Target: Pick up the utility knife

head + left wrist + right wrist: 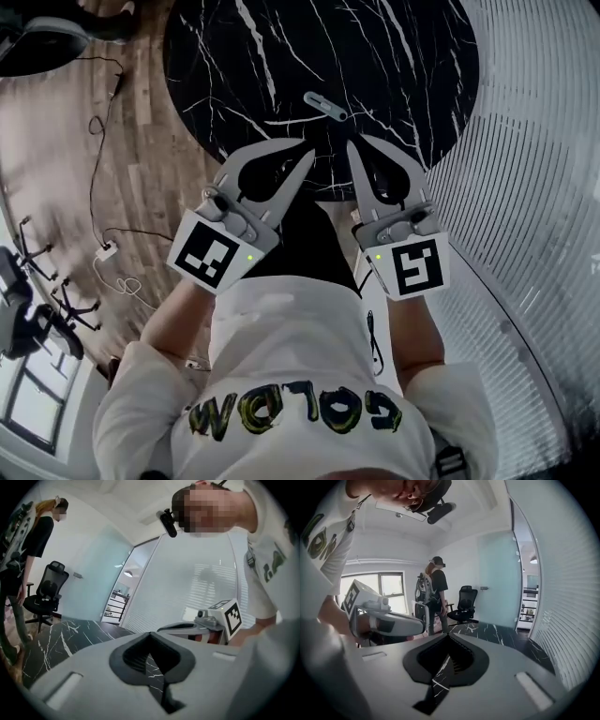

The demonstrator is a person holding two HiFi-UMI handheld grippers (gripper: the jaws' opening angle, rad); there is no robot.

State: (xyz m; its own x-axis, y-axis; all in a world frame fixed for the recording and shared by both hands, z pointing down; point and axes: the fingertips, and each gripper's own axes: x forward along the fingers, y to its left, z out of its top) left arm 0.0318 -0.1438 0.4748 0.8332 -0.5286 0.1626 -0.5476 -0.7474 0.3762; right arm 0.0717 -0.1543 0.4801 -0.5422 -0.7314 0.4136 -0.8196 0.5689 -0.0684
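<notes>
The grey utility knife [326,106] lies on the round black marble table [234,66], a little beyond both grippers. My left gripper [305,150] hovers over the table's near edge, jaws shut with nothing between them. The right gripper [354,145] is beside it, also shut and empty; its tips are just short of the knife. In the left gripper view the closed left gripper [150,634] points across the tabletop, with the right gripper [187,627] at its side. The right gripper view shows the shut right gripper [449,634] and the left gripper [393,623]. Neither gripper view shows the knife.
Cables and a white power strip [106,249] lie on the wooden floor left of the table. A ribbed white wall [534,187] runs along the right. A person [433,590] stands beyond the table next to a black office chair [464,603].
</notes>
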